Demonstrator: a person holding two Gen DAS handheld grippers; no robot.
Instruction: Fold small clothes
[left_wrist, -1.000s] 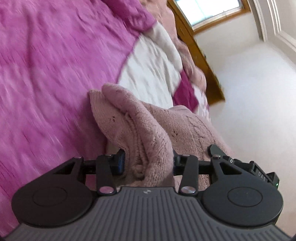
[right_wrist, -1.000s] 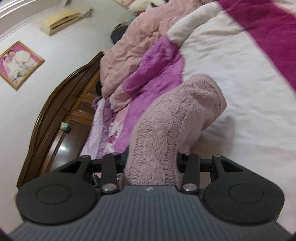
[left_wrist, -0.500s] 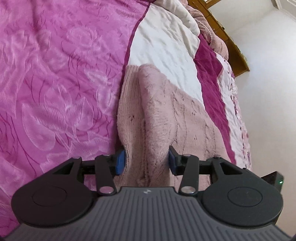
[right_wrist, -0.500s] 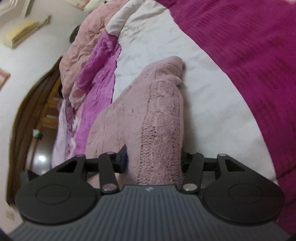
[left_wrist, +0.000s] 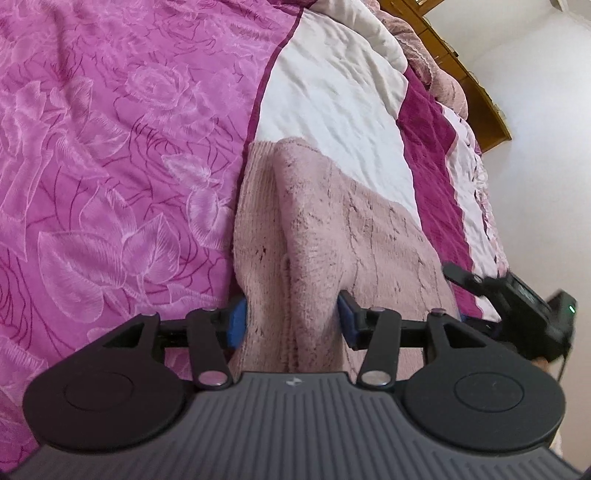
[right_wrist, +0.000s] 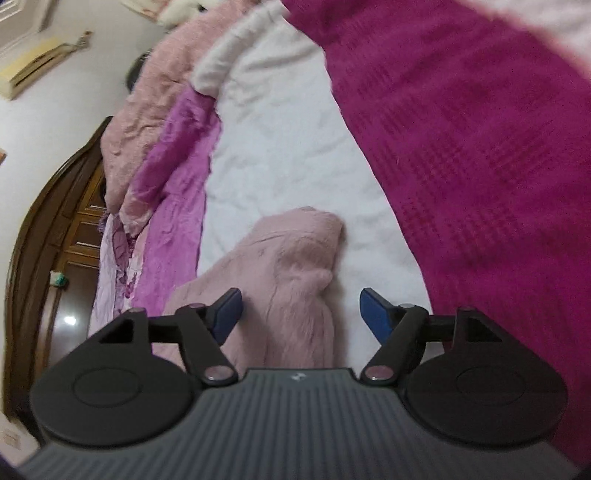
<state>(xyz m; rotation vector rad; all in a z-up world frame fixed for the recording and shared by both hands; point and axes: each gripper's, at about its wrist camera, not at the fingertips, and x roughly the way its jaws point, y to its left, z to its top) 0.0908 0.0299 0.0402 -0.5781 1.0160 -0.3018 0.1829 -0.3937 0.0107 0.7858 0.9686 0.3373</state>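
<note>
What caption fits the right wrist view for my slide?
Right gripper open over the folded pink knit garment lying on the bed.

The bed (left_wrist: 325, 110) carries a patchwork cover of floral pink, white and magenta panels. A pale pink knitted garment (left_wrist: 332, 236) lies flat across the white panel, with bunched pink bedding (right_wrist: 155, 122) heaped near the wooden headboard (right_wrist: 48, 229).

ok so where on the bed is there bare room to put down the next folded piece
The white panel beyond the pink sweater lies bare, bordered by the magenta panel and the bunched quilt. The floral cover left of the sweater is open too. Crowded: around both tools.
</note>
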